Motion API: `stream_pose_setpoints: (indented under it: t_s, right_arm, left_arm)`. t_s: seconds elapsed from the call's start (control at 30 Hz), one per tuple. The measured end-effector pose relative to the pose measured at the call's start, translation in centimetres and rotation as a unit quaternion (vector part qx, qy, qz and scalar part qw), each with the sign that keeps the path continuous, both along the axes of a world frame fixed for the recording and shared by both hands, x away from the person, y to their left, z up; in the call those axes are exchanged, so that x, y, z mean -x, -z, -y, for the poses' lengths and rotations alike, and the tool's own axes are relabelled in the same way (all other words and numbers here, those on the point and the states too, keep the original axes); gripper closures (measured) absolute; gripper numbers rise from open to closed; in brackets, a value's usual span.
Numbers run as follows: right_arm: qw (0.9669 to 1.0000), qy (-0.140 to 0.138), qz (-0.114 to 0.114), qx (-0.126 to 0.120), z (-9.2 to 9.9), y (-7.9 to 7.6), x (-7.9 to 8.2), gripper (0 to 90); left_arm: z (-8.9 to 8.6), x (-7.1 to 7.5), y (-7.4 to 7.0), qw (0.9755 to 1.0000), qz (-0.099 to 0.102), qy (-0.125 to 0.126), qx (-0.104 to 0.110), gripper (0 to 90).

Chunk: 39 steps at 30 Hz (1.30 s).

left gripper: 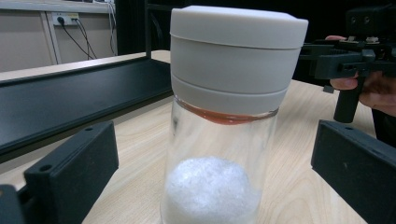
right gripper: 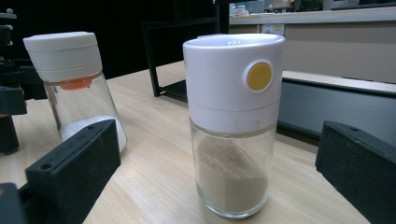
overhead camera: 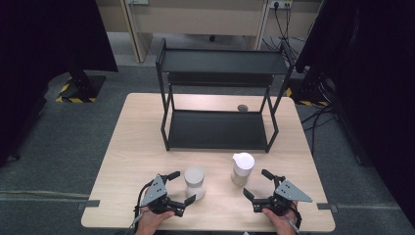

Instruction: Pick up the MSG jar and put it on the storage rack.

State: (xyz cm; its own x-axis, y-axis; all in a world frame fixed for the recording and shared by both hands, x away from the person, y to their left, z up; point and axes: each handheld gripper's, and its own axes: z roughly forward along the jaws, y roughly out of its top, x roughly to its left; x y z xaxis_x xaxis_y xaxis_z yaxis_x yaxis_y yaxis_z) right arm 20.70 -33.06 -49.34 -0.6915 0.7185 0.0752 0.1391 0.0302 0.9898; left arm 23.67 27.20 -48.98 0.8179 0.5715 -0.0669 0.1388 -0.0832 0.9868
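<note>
We see two glass shakers standing upright near the front of the table. The grey-capped shaker [overhead camera: 195,182] with white grains sits at the left, between the wide-open jaws of our left gripper [overhead camera: 181,186], whose pads stand clear of the glass on both sides. In the left gripper view its base is cut off by the frame's bottom edge.

The white-capped shaker [overhead camera: 242,168], with a yellow button and tan powder, stands to the right; our right gripper [overhead camera: 258,183] is just beside it, jaws spread wide and holding nothing.

A small grey object [overhead camera: 242,107] behind the black two-tier rack [overhead camera: 218,93] is too small to identify. The wooden table [overhead camera: 137,156] stands on grey carpet [overhead camera: 63,147]; dark curtains [overhead camera: 54,34] hang at both sides, cables [overhead camera: 323,115] trail at the far right.
</note>
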Motion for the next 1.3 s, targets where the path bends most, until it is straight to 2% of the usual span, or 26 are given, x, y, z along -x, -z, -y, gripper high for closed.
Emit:
stream_pose_setpoints:
  t_s: [1.3]
  right_arm:
    - [1.0000,0.000,0.003,-0.007,0.10,0.19,0.07,0.4]
  left_arm:
    - [-0.03,-0.06,0.12,1.0000,0.000,0.001,0.008,0.2]
